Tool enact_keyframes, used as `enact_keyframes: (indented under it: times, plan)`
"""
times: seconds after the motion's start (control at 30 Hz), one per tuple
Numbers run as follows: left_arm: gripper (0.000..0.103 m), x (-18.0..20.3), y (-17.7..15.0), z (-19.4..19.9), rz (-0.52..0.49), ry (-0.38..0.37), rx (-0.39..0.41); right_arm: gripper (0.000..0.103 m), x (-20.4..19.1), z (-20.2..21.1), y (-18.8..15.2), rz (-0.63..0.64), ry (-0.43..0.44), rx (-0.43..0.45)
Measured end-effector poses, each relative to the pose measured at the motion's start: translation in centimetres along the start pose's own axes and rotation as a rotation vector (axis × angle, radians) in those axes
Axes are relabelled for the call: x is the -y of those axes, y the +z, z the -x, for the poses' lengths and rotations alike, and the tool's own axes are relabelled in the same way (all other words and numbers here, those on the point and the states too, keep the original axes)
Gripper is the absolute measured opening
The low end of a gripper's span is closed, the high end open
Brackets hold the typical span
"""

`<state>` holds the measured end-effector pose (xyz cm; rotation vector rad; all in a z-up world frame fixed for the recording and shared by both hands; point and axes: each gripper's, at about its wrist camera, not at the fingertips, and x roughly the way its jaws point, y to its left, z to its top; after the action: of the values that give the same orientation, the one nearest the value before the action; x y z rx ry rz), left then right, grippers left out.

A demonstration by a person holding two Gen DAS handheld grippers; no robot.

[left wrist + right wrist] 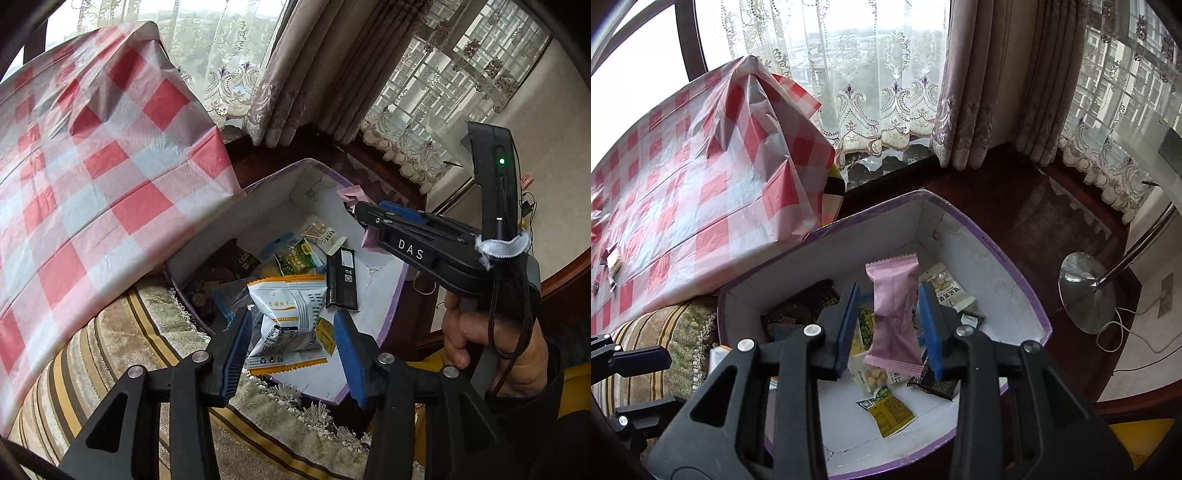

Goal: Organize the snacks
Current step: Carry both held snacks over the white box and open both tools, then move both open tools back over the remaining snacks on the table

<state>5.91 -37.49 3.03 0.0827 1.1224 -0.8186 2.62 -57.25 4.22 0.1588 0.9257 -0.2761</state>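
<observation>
A white cardboard box with a purple rim (391, 291) (997, 280) holds several snack packs, among them a black bar (341, 280) and a green pea pack (295, 258). Over the box, my left gripper (291, 354) is open. A white and orange snack pack (288, 325) lies between its blue pads, which do not press it. My right gripper (890, 328) is open too, above the box. A pink snack pack (894, 314) hangs loose between its pads, with gaps on both sides. In the left wrist view the right gripper (360, 212) hovers at the box's far right wall.
A table under a red and white checked cloth (92, 166) (701, 192) overhangs the box's left side. The box rests on a striped cushion (129, 332). Behind it are a dark wooden ledge (1015, 206) and curtains. A floor lamp base (1086, 291) stands to the right.
</observation>
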Motion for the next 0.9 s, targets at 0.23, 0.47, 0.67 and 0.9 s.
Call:
enact_keyframes:
  times: [0.23,0.47,0.67,0.9]
  plan:
    - [0.053,-1.4,0.0,0.6,0.056,0.012,0.021,0.049,-0.9,-0.1,0.2,0.015,0.019,-0.006]
    - [0.053,-3.7,-0.1,1.9,0.124,0.044,0.067,0.055,-2.8,0.4,0.3,0.033,0.063,-0.003]
    - [0.053,-6.5,-0.6,3.6,0.192,0.099,0.119,0.061,-6.5,0.7,0.4,0.087,0.130,-0.006]
    - [0.053,-11.3,-2.2,6.6,0.321,0.141,0.185,0.061,-11.9,1.3,0.3,0.178,0.207,-0.010]
